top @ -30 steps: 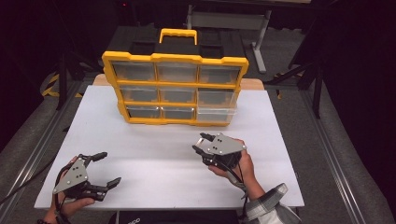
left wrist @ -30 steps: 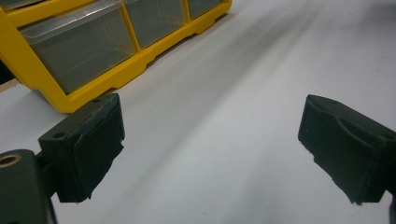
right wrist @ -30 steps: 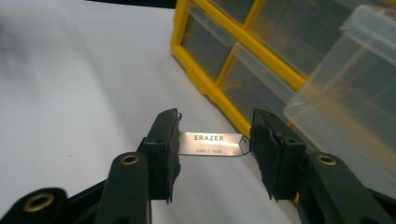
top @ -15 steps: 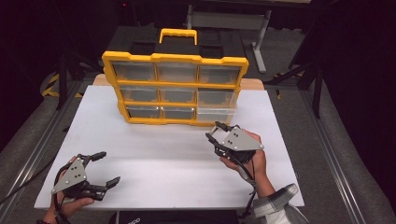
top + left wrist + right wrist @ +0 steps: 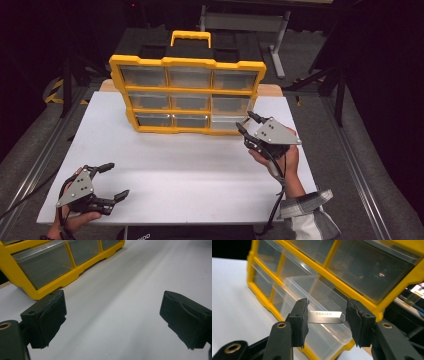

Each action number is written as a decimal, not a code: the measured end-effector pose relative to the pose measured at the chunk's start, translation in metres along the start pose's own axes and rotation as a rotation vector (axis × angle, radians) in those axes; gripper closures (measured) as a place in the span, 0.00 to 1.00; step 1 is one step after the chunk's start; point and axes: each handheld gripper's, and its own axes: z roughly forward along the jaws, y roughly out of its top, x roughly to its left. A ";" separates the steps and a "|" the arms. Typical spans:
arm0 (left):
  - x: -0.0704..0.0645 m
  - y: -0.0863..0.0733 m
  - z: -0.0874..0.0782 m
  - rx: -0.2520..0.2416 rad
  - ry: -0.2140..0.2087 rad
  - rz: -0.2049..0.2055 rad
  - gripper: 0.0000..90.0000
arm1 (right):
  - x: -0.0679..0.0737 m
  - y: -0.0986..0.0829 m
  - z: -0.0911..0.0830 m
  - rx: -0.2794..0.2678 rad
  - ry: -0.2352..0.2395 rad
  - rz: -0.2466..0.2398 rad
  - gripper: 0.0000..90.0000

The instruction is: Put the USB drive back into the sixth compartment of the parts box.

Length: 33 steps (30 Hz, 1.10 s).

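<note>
Between the pads of the right tool (image 5: 327, 317) sat a small metal USB stick (image 5: 325, 316) stamped "ERAZER", gripped end to end along its length, just in front of the pulled-out clear drawer (image 5: 319, 315) at the lower right of the yellow organizer (image 5: 187, 95). From the high view the right tool (image 5: 245, 124) hovered close to that same corner of the cabinet, above the white tabletop (image 5: 185, 170).

The stick looked light, stiff and smooth, a brushed metal sliver with little surface for the pads to bite on. Held by its two short ends, it seemed liable to pivot or pop out if the squeeze eased unevenly; a hold across its flat faces would likely have been steadier. It did not appear fragile, so a short drop into the drawer would probably have done it no harm, though it might have slid or bounced on the hard plastic floor.

The drawer itself appeared thin-walled and light, likely to shift if nudged.

The left tool (image 5: 112, 181) rested low near the front left corner of the tabletop, its jaws spread wide with nothing between them; its own view showed bare white surface between the pads (image 5: 47, 317).
</note>
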 end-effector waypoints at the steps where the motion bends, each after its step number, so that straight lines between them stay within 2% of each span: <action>1: 0.000 0.000 0.000 0.001 0.000 0.000 0.09 | -0.002 0.000 0.001 0.003 -0.009 -0.004 0.60; 6: 0.000 0.000 0.001 0.005 -0.001 0.003 0.09 | -0.014 0.003 0.005 0.002 -0.021 0.013 0.60; 13: 0.000 -0.001 0.001 0.005 -0.002 -0.001 0.09 | -0.027 0.012 0.016 0.049 -0.040 -0.017 0.60; 22: 0.000 -0.001 0.002 0.008 -0.003 -0.004 0.09 | -0.034 0.021 0.025 0.061 -0.051 -0.017 0.60; 33: 0.000 -0.001 0.002 0.009 -0.004 -0.002 0.09 | -0.034 0.027 0.044 0.115 -0.066 -0.048 0.60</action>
